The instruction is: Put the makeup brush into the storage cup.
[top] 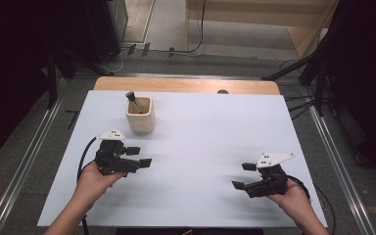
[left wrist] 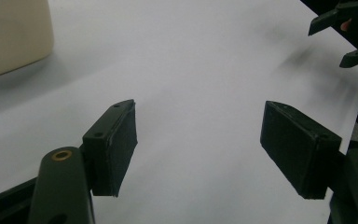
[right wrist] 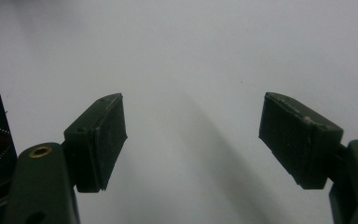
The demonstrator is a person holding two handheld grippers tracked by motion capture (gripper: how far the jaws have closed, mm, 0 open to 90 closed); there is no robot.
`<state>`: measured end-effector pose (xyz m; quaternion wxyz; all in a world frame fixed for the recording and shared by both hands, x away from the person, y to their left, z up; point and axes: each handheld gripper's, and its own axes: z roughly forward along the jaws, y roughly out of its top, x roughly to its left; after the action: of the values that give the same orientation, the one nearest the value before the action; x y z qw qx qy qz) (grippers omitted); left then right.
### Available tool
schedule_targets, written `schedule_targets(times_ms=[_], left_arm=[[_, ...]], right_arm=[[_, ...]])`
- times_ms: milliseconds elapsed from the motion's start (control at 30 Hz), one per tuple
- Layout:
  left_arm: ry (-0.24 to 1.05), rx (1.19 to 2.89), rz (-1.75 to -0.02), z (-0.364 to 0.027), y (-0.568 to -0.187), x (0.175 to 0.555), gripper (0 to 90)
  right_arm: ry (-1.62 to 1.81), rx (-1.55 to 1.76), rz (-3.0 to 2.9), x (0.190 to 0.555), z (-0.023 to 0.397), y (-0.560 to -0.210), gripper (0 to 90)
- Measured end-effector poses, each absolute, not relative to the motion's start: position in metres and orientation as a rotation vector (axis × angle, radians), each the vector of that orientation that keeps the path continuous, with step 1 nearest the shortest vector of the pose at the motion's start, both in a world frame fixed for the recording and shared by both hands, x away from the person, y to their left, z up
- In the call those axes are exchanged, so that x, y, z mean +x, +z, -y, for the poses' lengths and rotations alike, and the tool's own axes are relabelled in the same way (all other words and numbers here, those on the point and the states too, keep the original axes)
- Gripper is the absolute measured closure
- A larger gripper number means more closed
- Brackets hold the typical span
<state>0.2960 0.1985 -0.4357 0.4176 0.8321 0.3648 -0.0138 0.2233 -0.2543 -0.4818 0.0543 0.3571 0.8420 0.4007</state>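
Near the bottom left of the high view, the left gripper (top: pixel 139 156) sits in the person's left hand (top: pixel 94 180), jaws spread wide with nothing between them — its own view shows bare white sheet between the two black pads (left wrist: pixel 116 148). It points across the table toward the right side, low over the surface. A grey three-cornered plate rides on top of it and a black cable trails back from it along the forearm.

Just beyond this gripper, close but not touching, stands a cream-coloured cup (top: pixel 140 114), upright on the white sheet (top: pixel 210 132). A dark-headed tool (top: pixel 132 99) leans inside it, its top poking above the rim — what kind of tool it is cannot be made out. In the left gripper view the cup's rounded wall (left wrist: pixel 14 37) fills the upper left corner.

Well apart, at the lower right, the right gripper (top: pixel 244 176) rests in the right hand (top: pixel 293 196), jaws likewise wide apart and holding nothing; its pads (right wrist: pixel 103 140) frame plain white sheet. It points leftward, toward the other gripper.
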Motion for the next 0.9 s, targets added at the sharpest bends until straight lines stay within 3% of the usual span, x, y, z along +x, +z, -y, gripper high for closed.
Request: schedule_targets(times_ms=[900], left_arm=[[0.06,2.221,-0.781,-0.212,-0.454,0.275,26.9]], right_arm=[[1.217,1.085,-2.568,0.224,0.254,-0.483,23.9]])
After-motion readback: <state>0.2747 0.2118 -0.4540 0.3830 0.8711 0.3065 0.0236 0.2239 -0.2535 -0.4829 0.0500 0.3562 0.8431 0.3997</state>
